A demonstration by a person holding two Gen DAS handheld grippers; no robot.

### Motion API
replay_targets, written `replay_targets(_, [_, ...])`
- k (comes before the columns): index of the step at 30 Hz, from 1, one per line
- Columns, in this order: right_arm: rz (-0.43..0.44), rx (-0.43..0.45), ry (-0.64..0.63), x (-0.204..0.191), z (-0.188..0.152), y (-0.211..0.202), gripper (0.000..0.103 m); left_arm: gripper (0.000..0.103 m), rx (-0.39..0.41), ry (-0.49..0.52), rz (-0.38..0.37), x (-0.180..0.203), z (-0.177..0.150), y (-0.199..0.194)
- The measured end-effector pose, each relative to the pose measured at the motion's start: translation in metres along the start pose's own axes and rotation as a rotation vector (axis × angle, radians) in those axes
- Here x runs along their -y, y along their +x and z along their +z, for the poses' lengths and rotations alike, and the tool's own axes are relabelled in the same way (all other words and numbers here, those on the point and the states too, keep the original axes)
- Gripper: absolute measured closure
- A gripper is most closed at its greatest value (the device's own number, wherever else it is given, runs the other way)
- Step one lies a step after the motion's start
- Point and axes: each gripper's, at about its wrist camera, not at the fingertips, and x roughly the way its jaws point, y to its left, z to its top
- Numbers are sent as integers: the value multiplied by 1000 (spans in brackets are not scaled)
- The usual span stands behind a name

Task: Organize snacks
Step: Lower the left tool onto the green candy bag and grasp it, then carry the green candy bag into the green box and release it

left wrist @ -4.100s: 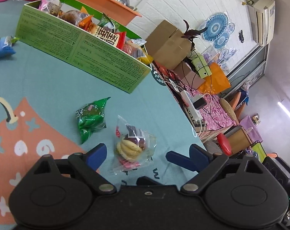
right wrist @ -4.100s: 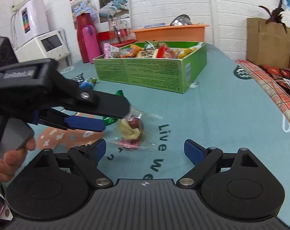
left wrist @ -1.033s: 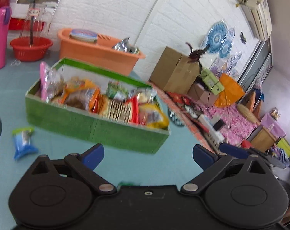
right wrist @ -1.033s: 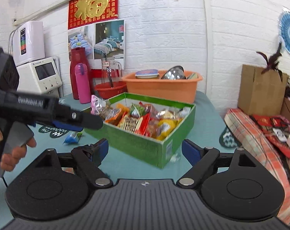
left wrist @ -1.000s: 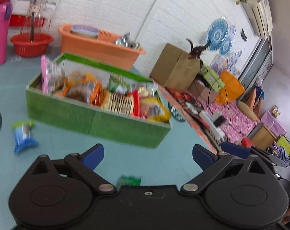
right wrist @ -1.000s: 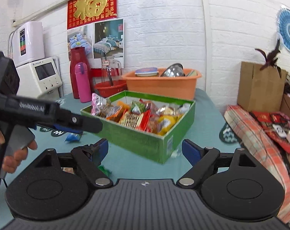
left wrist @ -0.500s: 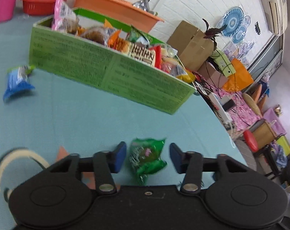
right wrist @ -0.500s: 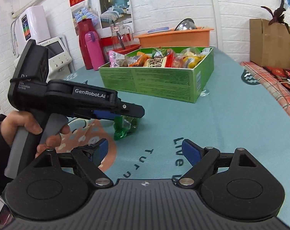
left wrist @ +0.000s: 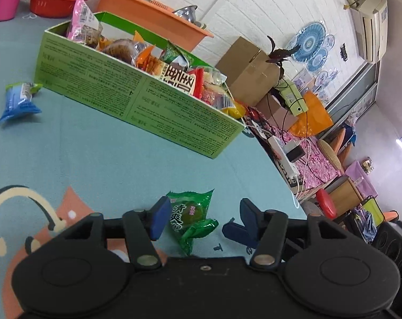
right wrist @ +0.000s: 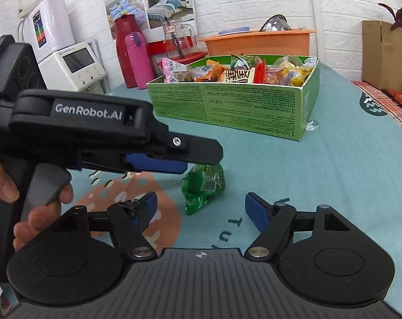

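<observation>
A green snack packet (left wrist: 190,215) lies on the teal table mat (left wrist: 100,159), between the fingers of my left gripper (left wrist: 203,219). Those jaws are opening and the pads do not press on it. In the right wrist view the left gripper (right wrist: 198,159) hovers just over the same packet (right wrist: 203,186). My right gripper (right wrist: 202,210) stands open just short of the packet, with nothing between its fingers. The green cardboard box (left wrist: 137,101), crowded with snacks, stands farther back (right wrist: 227,106). A blue packet (left wrist: 18,101) lies left of the box.
An orange basin (right wrist: 256,41), a pink bottle (right wrist: 137,61) and a red basin (left wrist: 54,2) stand behind the box. The table's rounded edge (left wrist: 280,175) runs close on the right. A hand (right wrist: 38,199) grips the left gripper's handle.
Both grippers have come down toward the table and the green packet. The left jaws narrowed around the packet half a second ago and now stand wider again.
</observation>
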Motion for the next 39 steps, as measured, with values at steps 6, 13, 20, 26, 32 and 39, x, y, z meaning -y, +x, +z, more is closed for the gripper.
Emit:
replay_targets(6, [-15,-11,-13,0,6,10,1,47,-6,-16,4,-6,-2,4])
replay_targets(13, [-29,5,-54,-5,7,15,38,55,-4,13,10,0,-5,5])
replay_targets(20, [-38,91,-94,-4,22,-4,39,55,69,61,-25,23,15,-10])
replay_targets(26, [-50,186,-124,4,53,-11,39,55,131,134,-29,47,48,-11])
replay_targets(32, [-70,270,-143,17,86,-4,40,55,184,180,-40,57,87,1])
replay_targets(39, [-81,323,-123,44,121,24,40,55,197,209,-39,51,134,39])
